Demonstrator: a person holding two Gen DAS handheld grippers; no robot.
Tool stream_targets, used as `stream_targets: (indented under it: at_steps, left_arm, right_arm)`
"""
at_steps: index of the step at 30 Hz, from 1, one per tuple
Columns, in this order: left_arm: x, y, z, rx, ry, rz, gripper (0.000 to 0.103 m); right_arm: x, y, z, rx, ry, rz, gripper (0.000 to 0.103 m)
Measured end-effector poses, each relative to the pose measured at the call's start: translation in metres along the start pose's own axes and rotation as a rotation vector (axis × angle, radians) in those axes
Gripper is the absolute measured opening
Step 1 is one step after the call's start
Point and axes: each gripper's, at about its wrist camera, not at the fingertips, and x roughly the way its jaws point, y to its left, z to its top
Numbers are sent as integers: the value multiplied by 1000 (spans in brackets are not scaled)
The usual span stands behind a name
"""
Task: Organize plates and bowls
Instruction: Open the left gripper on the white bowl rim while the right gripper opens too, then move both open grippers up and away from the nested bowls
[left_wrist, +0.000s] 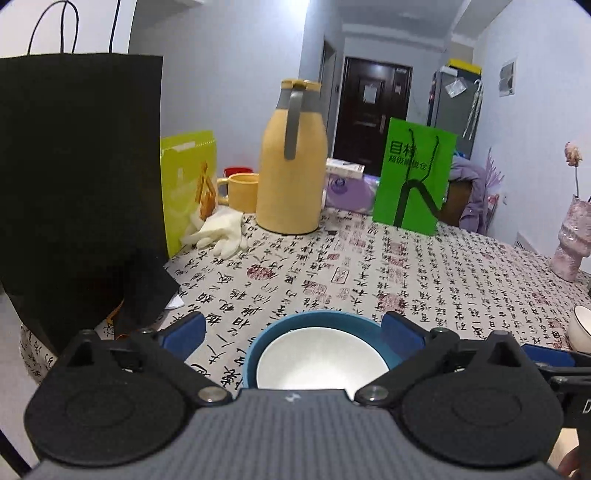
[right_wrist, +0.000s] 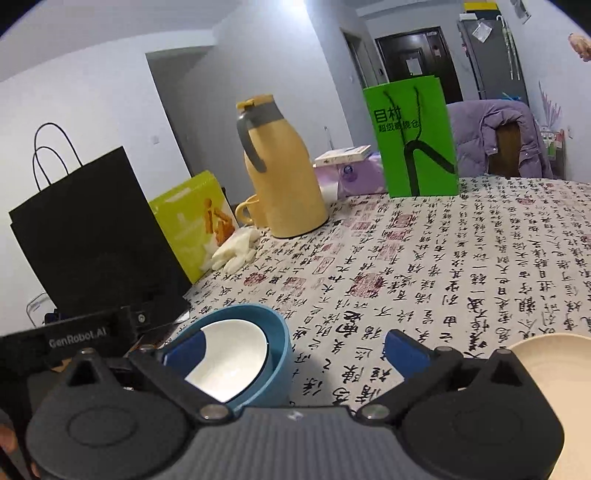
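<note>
Blue bowl (left_wrist: 317, 321) with white bowl (left_wrist: 321, 358) nested inside: sits between left gripper's (left_wrist: 293, 328) wide-spread, empty jaws. Right gripper (right_wrist: 293, 349): wide, empty, bowls at its left finger.

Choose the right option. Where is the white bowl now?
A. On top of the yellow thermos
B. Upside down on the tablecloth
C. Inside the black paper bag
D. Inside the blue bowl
D: the white bowl sits nested inside the blue bowl, whose rim shows around it in both wrist views; it is upright, with its hollow facing up.
</note>
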Motion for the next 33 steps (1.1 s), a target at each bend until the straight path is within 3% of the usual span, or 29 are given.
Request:
stream_targets:
  at_steps: [13,23,33]
  left_arm:
    - [-29,5,-31,-54,-114,-40,103]
    - [-47,3,-64,5,-210,-26,103]
    - [-53,3,-80,7,-220,-68,103]
  right_arm:
    - [-41,-3,-30,-50,-99,-10,103]
    - [-63,1,-55,-134,-211,-35,103]
    - [-68,-5,-70,-140,-210,-51,103]
